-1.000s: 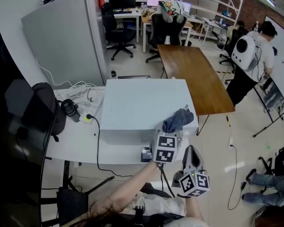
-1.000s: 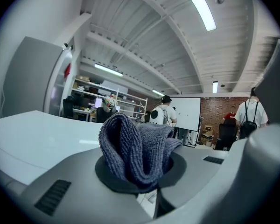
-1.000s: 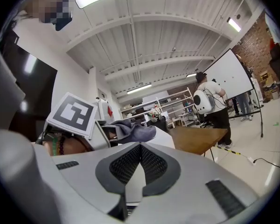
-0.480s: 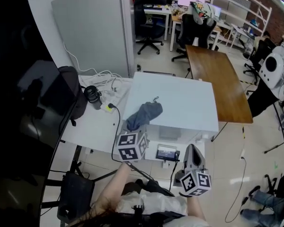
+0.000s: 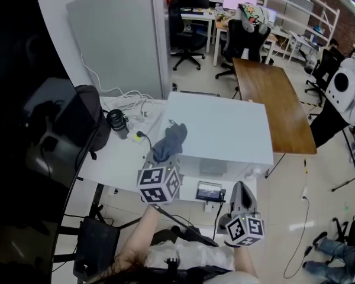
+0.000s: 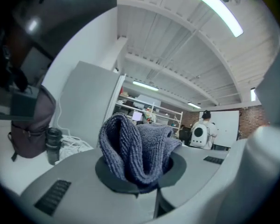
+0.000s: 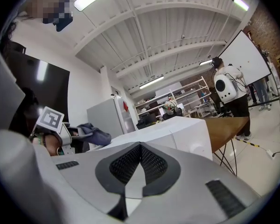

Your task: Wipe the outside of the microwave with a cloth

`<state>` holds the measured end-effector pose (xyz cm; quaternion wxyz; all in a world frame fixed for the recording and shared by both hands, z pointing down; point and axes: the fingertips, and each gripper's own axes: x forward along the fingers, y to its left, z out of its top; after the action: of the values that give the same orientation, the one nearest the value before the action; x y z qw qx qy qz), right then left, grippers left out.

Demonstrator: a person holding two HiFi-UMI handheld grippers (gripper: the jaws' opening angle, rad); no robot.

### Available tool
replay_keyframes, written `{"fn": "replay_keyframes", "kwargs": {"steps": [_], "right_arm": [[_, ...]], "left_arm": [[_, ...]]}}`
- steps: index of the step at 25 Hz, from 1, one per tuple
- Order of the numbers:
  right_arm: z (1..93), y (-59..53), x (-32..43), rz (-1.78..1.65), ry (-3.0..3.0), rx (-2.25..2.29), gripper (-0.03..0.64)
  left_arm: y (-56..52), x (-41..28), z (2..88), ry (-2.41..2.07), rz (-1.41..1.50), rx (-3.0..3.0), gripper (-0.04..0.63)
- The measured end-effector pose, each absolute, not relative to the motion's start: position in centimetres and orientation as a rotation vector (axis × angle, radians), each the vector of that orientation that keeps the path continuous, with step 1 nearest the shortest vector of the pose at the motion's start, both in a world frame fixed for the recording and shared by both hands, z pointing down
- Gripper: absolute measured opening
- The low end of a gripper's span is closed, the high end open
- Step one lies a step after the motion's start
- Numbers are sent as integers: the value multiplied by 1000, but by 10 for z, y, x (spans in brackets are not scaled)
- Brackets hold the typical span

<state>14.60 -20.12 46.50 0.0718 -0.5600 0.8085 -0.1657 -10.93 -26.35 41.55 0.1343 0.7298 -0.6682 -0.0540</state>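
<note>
counter (image 5: 109, 164): white, carries microwave | microwave (image 5: 219, 129): white box, near counter's front edge | cloth (image 5: 167, 141): grey-blue, bunched on microwave's top left edge | left claw (image 6: 137, 171): clamped on cloth | right claw (image 7: 139, 164): jaws together, empty, low before microwave

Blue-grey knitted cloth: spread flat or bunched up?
Bunched. The blue-grey knitted cloth stands in folded loops, pinched between the jaws of the left gripper.
</note>
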Motion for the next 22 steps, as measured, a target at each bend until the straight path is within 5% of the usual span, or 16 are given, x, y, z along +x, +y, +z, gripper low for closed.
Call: {"fn": "replay_keyframes", "kwargs": {"steps": [12,22], "right_arm": [[468,-182,225,-466,2214,-1917,23],[469,-176,262,-466,2115,-1996,23]], "left_arm": [[-352,182,379,-1247,47,2610,52],[-378,191,423,-1283,201,2471,52]]}}
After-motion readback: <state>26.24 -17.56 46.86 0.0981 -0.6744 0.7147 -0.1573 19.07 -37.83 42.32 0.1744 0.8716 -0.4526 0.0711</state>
